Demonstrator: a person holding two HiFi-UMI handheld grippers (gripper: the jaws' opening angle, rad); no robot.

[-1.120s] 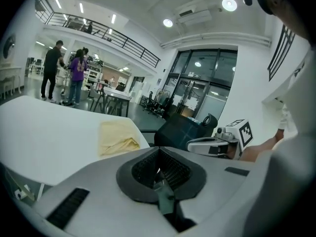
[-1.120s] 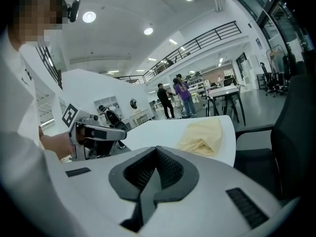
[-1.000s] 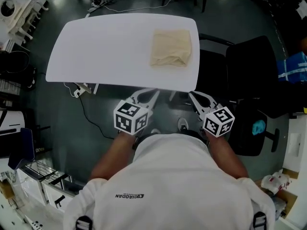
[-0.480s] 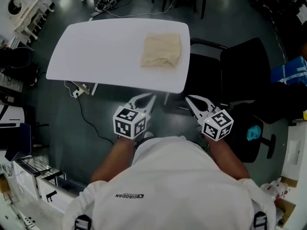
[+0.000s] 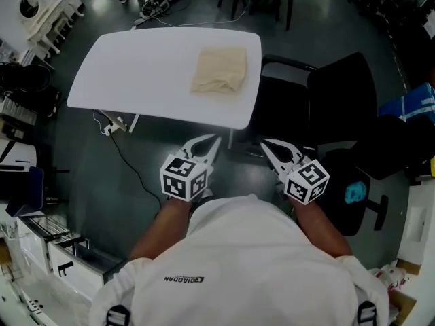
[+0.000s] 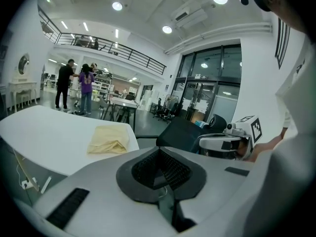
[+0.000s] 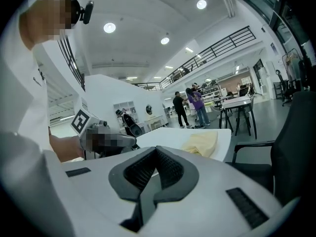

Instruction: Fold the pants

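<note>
The pants (image 5: 219,70) lie folded into a small beige bundle near the right end of the white table (image 5: 136,66). They also show in the left gripper view as the pants (image 6: 111,138), and in the right gripper view as the pants (image 7: 202,143). I stand back from the table, over the floor. My left gripper (image 5: 214,139) and right gripper (image 5: 264,143) are held in front of my body, short of the table's near edge. Both point towards the table. The left gripper (image 6: 159,149) is shut and empty. The right gripper (image 7: 155,148) has its jaws together with nothing between them.
A black office chair (image 5: 340,94) stands just right of the table. A cable (image 5: 126,161) runs over the dark floor below the table's left end. White shelving (image 5: 41,12) is at far left. Two people (image 6: 74,83) stand far behind the table.
In the head view the table and the pants have slid left and look slightly smaller. Both grippers have moved with my body, and their jaws have stayed together.
</note>
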